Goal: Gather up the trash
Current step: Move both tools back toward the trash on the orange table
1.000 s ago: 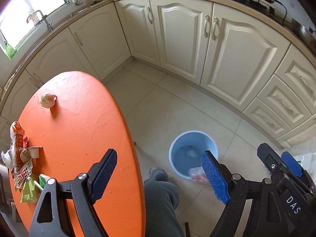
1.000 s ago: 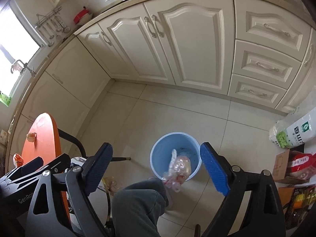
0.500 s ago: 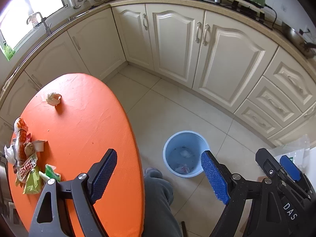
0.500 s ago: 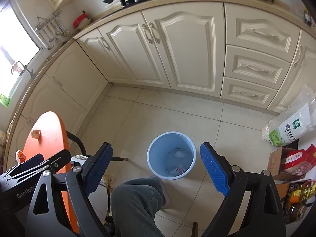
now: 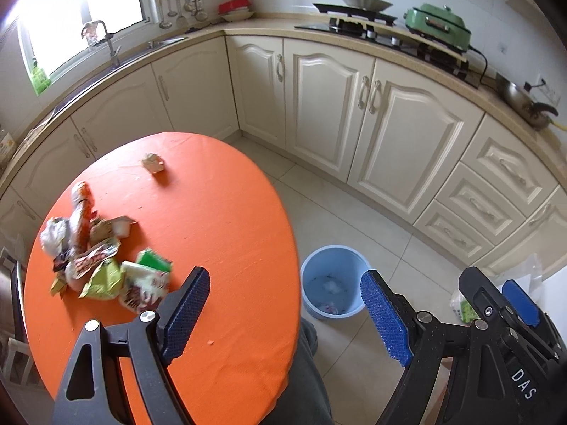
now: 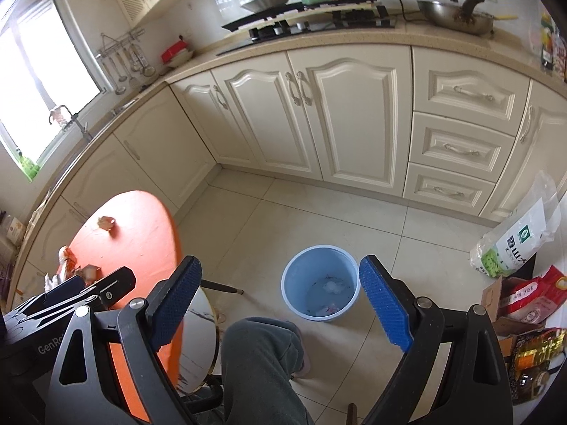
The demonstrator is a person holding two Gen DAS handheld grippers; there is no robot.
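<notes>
Left hand-held gripper: jaws spread wide, nothing between the pads. Right hand-held gripper: likewise spread and empty; "DAS" readable on its body in the left view, "GenRo…" (cut off) on the left unit in the right view. Trash pile of wrappers lies on the orange worktop, left of the left gripper's left finger; one crumpled scrap farther beyond. Blue bin on the floor between the right gripper's fingers, scraps inside.
</notes>
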